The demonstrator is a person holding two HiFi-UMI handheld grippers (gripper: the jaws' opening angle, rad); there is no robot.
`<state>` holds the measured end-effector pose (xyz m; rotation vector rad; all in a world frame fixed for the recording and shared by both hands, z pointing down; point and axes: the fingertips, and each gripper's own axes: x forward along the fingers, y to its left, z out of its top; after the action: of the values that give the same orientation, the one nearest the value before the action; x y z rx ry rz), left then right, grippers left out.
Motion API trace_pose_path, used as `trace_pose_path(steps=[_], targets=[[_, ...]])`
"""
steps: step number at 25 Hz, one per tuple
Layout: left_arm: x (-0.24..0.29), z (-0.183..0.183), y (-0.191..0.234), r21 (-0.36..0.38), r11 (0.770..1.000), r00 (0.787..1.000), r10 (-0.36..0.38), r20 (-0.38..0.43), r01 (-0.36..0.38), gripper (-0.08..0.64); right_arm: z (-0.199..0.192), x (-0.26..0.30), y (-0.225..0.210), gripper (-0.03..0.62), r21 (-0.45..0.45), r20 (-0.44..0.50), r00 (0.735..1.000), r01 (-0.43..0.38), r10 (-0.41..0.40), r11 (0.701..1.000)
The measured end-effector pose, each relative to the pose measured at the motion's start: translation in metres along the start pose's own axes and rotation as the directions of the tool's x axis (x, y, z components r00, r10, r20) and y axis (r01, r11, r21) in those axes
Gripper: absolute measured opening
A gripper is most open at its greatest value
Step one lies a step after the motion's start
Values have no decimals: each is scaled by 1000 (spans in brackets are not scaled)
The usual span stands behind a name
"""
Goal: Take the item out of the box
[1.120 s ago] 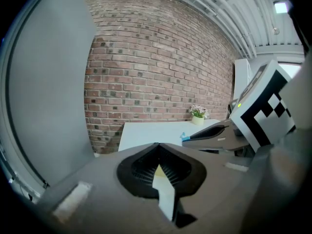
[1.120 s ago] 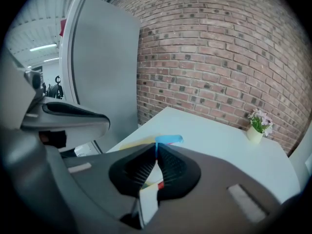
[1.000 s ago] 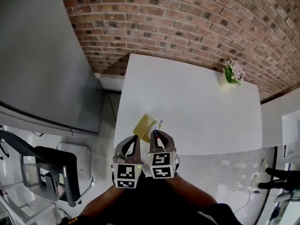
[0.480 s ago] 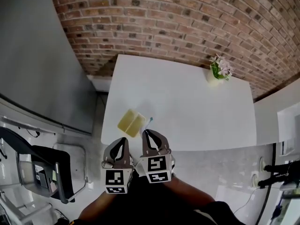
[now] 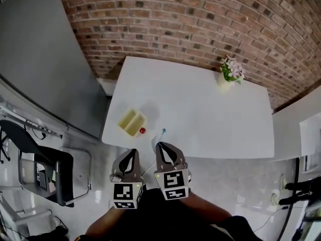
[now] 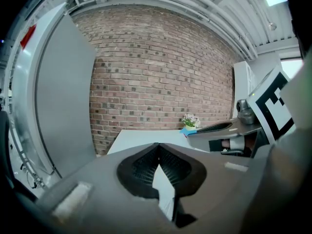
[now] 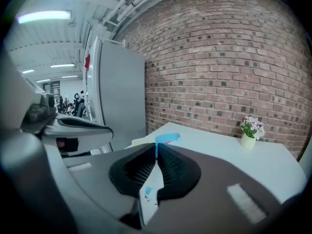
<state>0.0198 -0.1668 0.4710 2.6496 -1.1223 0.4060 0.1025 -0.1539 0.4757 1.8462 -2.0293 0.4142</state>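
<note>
Yellow is the box (image 5: 131, 122) in the head view. It sits on the white table (image 5: 200, 104), and a small red thing (image 5: 142, 130) lies just beside it. The right gripper (image 5: 159, 144) is near the box and pinches a thin item (image 5: 163, 132). The item's blue end is out of the box, to its right. The left gripper (image 5: 133, 152) is near the box too.

In the left gripper view, its jaws meet at the tips. I can name nothing held there.

In the right gripper view, the jaws squeeze tight on the item. Its blue end sticks out, and the box shows just left of it.
</note>
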Motion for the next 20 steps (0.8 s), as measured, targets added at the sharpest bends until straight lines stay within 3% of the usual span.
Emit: trace_pose_path(steps=[14,20], targets=[[-56,-25,-100,-18,1000,1000,19,19,-18,5,-49,-102,-18,12,-21,11,998,-57,57,998],[-78,-28,-128,12,1000,1000,11,26,-11,5,-64,-137,-18,12,-10,16,996,-83,83,997]])
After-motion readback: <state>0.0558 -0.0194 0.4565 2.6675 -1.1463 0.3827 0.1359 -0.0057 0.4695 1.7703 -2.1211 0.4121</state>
